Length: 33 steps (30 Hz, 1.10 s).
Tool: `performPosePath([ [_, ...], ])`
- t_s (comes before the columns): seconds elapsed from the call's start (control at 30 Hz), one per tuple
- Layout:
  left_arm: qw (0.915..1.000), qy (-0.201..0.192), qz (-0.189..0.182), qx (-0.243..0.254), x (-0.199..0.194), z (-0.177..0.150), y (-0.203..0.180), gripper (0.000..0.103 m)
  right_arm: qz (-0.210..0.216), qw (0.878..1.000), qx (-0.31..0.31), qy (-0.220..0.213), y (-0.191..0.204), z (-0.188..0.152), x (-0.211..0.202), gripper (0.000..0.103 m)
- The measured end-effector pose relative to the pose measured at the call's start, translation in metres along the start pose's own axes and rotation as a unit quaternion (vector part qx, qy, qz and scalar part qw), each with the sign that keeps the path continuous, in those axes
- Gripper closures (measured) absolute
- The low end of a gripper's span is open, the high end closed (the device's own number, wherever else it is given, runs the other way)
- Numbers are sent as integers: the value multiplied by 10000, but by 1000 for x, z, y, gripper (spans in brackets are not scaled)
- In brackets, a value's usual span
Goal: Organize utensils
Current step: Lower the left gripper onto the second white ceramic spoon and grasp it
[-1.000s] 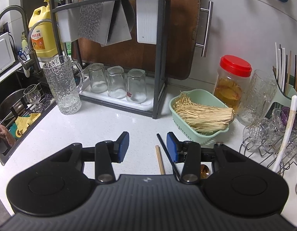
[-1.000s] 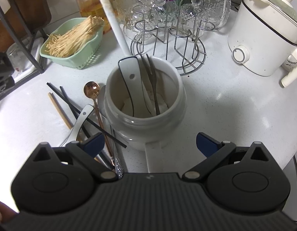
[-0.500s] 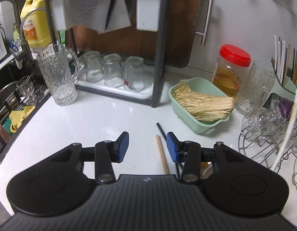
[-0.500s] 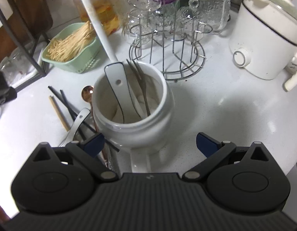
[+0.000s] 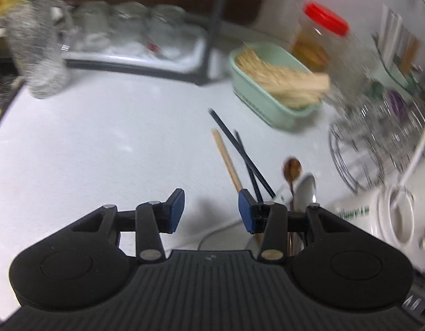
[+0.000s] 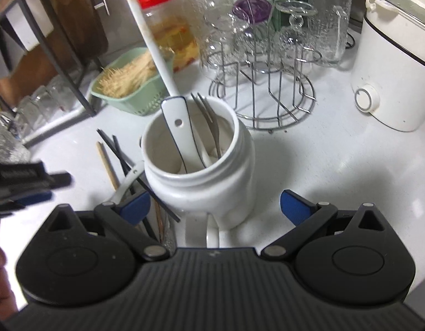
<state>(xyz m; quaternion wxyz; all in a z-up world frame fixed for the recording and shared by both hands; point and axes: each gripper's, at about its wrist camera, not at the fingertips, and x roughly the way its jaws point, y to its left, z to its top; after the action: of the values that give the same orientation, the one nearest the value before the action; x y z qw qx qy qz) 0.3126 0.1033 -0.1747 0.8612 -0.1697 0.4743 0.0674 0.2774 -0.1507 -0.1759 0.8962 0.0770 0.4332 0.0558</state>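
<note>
Loose utensils lie on the white counter: two black chopsticks [image 5: 240, 149], a wooden chopstick [image 5: 227, 160], a copper spoon [image 5: 292, 167] and a silver spoon [image 5: 307, 187]. My left gripper [image 5: 211, 209] hovers open and empty just to their left, its right finger over the chopstick ends. A white ceramic jar [image 6: 201, 187] holds a white spoon [image 6: 179, 129], a fork [image 6: 212, 121] and a long white handle [image 6: 149, 35]. My right gripper [image 6: 213, 205] stands wide open, one finger on each side of the jar's near base, not touching it. The left gripper [image 6: 24, 182] shows blurred at the left edge.
A green basket of dried noodles [image 6: 129, 82], a red-lidded jar [image 6: 168, 27] and a wire rack of glasses [image 6: 267, 69] stand behind the jar. A white cooker [image 6: 391, 63] is at the right. A dish rack with tumblers [image 5: 129, 33] and a glass mug [image 5: 38, 52] sit far left.
The left gripper has tipped down and sunk toward the loose utensils, which now show more fully. The right gripper has drawn back a little from the jar. Both keep their jaws unchanged.
</note>
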Motion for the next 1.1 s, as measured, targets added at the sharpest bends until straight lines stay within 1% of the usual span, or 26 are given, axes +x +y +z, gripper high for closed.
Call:
performPosePath([
  [0.1, 9990, 146, -285, 319, 9, -2, 0, 54, 279, 9995, -30, -118, -2, -2, 0, 1],
  [0.23, 9959, 283, -581, 641, 18, 0, 1, 54, 418, 9986, -170, -280, 0, -2, 2, 2],
  [0.37, 9912, 431, -882, 887, 28, 2, 1, 54, 381, 9960, -481, -649, 5, -2, -4, 2],
  [0.47, 9866, 486, -1061, 1143, 34, 5, -2, 56, 335, 9943, -646, -776, 6, 0, -1, 5],
  [0.57, 9798, 527, -1284, 1437, 38, 5, -8, 57, 217, 9925, -834, -868, 9, 2, 5, 5],
  [0.6, 9775, 536, -1341, 1535, 39, 6, -11, 59, 162, 9923, -880, -861, 10, 2, 9, 5],
  [0.63, 9756, 534, -1371, 1632, 40, 7, -13, 64, 123, 9925, -886, -836, 10, 3, 12, 7],
  [0.7, 9726, 530, -1381, 1796, 42, 9, -18, 67, 160, 9932, -803, -823, 5, 2, 16, 11],
  [0.8, 9669, 585, -1566, 1929, 46, 13, -24, 67, 353, 9936, -687, -823, -1, -2, 16, 11],
  [0.9, 9577, 616, -1673, 2258, 49, 14, -35, 67, 348, 9931, -749, -838, 0, -5, 13, 11],
  [1.03, 9458, 631, -1677, 2709, 53, 11, -50, 67, 333, 9936, -698, -819, -5, -9, 9, 11],
  [1.1, 9411, 652, -1593, 2912, 57, 8, -56, 67, 315, 9941, -668, -794, -6, -11, 7, 11],
])
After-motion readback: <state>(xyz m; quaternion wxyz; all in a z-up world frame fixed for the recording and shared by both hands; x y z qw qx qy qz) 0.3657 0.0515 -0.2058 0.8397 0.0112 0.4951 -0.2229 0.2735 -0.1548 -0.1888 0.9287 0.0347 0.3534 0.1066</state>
